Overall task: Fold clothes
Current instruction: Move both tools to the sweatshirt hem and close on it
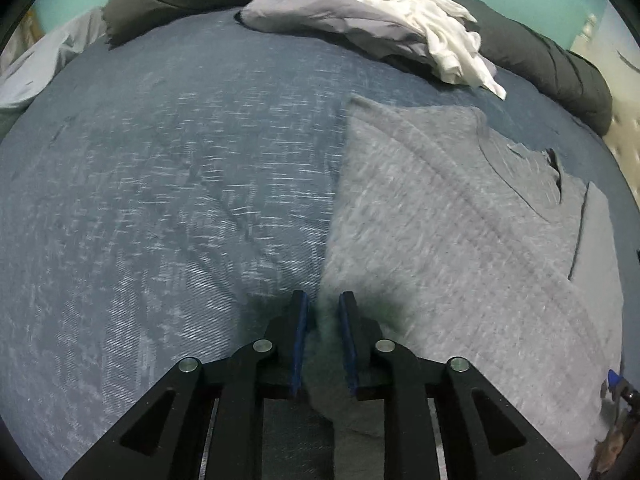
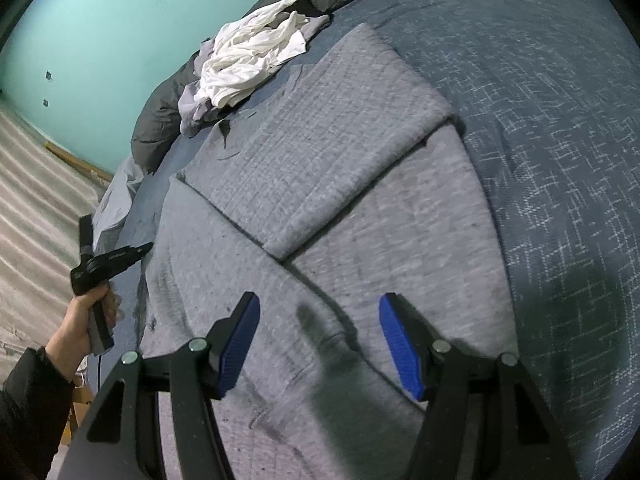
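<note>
Grey T-shirt [image 2: 340,168] is lying on the blue bedspread [image 1: 160,184], both sides folded inward. Left tongs [image 1: 323,300] are standing slightly parted at its edge, fabric between the pads without being pressed. Right tongs [image 2: 320,344] are hovering wide apart over it, empty.

dim cool light, soft shadows below fingers, motion blur, fisheye-warped edges

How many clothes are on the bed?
3: a grey shirt spread flat near the grippers, and a white garment crumpled on a lilac one at the far edge. That heap may hide more.
</note>
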Demonstrator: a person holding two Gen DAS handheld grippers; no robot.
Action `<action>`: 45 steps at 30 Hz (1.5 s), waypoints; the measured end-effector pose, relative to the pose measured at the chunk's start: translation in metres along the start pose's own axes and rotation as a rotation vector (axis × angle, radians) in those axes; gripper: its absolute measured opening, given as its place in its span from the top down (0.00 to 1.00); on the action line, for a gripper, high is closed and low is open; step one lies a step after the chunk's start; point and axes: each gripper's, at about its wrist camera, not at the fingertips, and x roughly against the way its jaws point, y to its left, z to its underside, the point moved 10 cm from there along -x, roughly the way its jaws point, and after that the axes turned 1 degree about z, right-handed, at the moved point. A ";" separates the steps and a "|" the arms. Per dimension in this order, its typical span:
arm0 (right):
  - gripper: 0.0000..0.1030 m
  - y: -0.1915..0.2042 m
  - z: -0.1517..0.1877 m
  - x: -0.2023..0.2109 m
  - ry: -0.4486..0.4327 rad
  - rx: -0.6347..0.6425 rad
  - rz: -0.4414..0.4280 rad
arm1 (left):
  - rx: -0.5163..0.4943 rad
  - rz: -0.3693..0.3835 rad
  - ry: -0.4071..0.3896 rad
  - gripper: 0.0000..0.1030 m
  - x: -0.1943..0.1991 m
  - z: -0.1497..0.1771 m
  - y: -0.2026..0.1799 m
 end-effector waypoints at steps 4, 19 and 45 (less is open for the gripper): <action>0.39 -0.004 -0.007 0.011 -0.041 -0.015 0.012 | 0.045 0.018 -0.021 0.77 0.023 0.011 0.007; 0.39 -0.016 0.004 0.099 -0.082 -0.038 0.072 | 0.033 0.104 0.079 0.65 0.119 0.138 0.012; 0.39 -0.026 0.161 0.157 0.285 0.047 0.213 | 0.039 0.241 0.233 0.50 0.181 0.303 -0.007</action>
